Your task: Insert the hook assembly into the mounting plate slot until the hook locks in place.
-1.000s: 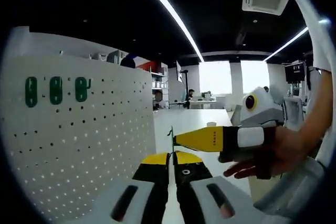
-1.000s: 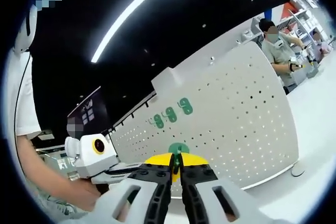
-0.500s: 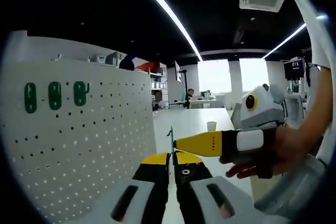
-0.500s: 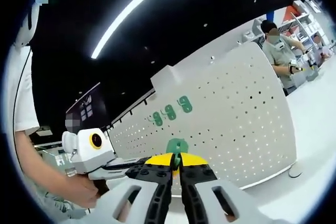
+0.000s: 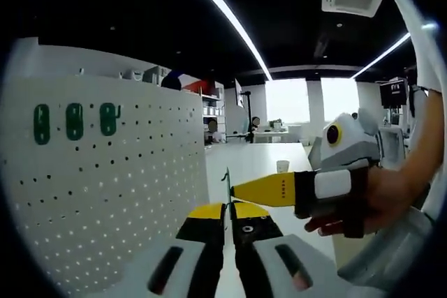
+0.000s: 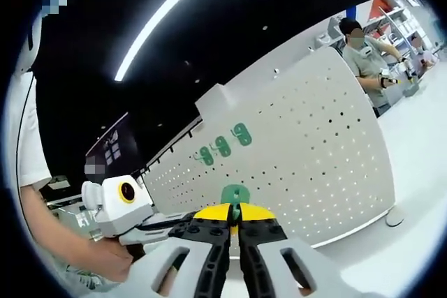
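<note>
In the left gripper view, the left tool (image 5: 230,209) has its jaws together, and a thin dark-green piece stands up from between the tips; I cannot tell if it is really pinched there. The right tool (image 5: 234,190) comes in from the right, held by a hand (image 5: 363,200), and its yellow tip is just beside that thin piece. On the left stands a white pegboard (image 5: 105,186) with three green hooks (image 5: 74,121) in a row near its top. The white desk (image 5: 258,162) goes far behind. In the right gripper view, the right tool (image 6: 235,218) is clamped on a green hook (image 6: 235,195), which rises above the yellow tips in front of the pegboard (image 6: 307,158). Three green hooks (image 6: 223,146) are mounted higher on the board. The left tool (image 6: 174,222) shows at the lower left, close to the right one. A person (image 6: 367,61) stands behind the board at the right.
</note>
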The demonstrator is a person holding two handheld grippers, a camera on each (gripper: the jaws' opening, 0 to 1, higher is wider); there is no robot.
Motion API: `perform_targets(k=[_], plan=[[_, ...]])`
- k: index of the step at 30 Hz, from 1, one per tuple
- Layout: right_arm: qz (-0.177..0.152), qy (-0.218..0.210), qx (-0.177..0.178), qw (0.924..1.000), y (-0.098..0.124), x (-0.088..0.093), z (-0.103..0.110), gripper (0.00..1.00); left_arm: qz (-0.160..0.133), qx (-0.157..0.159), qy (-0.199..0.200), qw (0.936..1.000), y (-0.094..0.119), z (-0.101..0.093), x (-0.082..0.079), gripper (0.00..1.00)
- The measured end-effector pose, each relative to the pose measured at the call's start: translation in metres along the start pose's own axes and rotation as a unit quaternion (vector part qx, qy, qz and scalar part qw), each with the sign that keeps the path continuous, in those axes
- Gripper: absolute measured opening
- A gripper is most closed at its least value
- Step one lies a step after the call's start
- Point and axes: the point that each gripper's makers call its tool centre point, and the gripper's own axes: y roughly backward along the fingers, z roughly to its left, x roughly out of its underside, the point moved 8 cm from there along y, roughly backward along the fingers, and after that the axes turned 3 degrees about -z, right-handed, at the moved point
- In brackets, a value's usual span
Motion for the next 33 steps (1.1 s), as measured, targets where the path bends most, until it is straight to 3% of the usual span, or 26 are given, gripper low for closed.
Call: perform_targets(k=[4, 11, 21, 24, 27, 31, 32, 33], plan=[[0.008, 0.002, 0.004, 1.0000, 0.001, 0.002, -0.001, 0.00, 0.012, 0.001, -0.002, 0.9999, 0.000, -0.001, 0.005, 0.06], [0.015, -0.005, 0.006, 0.9998, 0.002, 0.003, -0.003, 0.00, 0.049, 0.002, 0.036, 0.9981, 0.002, -0.001, 0.024, 0.33], [0.018, -0.012, 0.003, 0.9998, 0.003, 0.006, -0.002, 0.00, 0.056, 0.003, 0.037, 0.9978, 0.002, 0.000, 0.031, 0.67], [0.020, -0.011, 0.003, 0.9997, 0.003, 0.007, -0.002, 0.00, 0.052, -0.008, 0.032, 0.9981, 0.002, 0.002, 0.030, 0.73], [0.020, -0.008, 0.004, 0.9998, 0.002, 0.006, -0.002, 0.00, 0.050, -0.013, 0.030, 0.9982, 0.003, 0.004, 0.030, 0.73], [0.036, 0.077, 0.016, 0.9963, 0.001, -0.001, -0.001, 0.00, 0.051, -0.017, 0.033, 0.9980, 0.005, 0.004, 0.031, 0.72], [0.045, 0.141, 0.021, 0.9888, 0.001, -0.005, 0.001, 0.00, 0.052, -0.018, 0.034, 0.9979, 0.006, 0.004, 0.031, 0.71], [0.046, 0.175, 0.015, 0.9834, 0.000, -0.008, 0.005, 0.00, 0.051, -0.018, 0.034, 0.9979, 0.006, 0.005, 0.031, 0.71]])
